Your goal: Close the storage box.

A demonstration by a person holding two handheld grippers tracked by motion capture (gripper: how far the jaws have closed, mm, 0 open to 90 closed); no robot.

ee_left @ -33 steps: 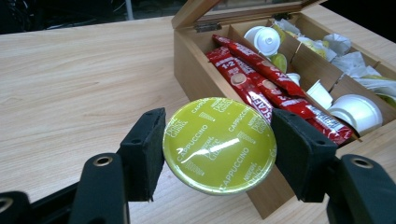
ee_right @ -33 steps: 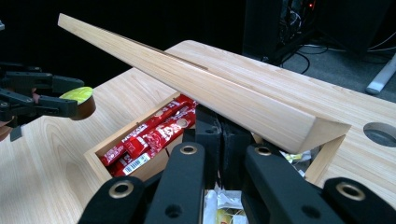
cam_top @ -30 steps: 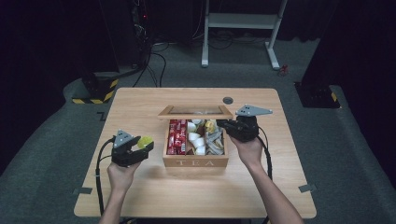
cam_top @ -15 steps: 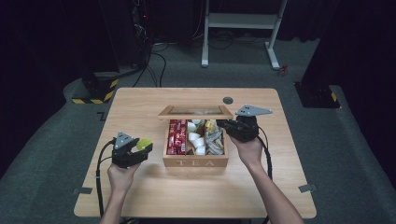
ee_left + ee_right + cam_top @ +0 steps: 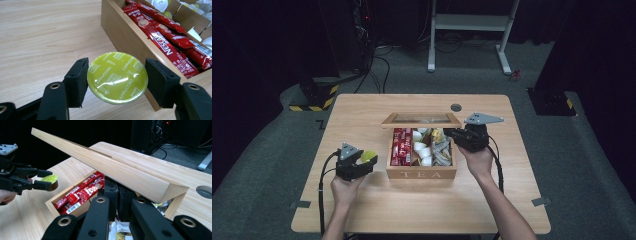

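the cappuccino capsule (image 5: 116, 77) is clamped in the left gripper (image 5: 116, 82) beside the tea box (image 5: 421, 174), whose lid (image 5: 105, 167) the closed right gripper (image 5: 119, 195) props, so placing it inside comes next.

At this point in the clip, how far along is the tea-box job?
Done: the wooden tea box stands open, its lid raised, with the shut right hand-held gripper at the lid. In hand: the left hand-held gripper is clamped on a green cappuccino capsule, held above the table beside the box. Left, probably: placing the capsule and closing the lid.
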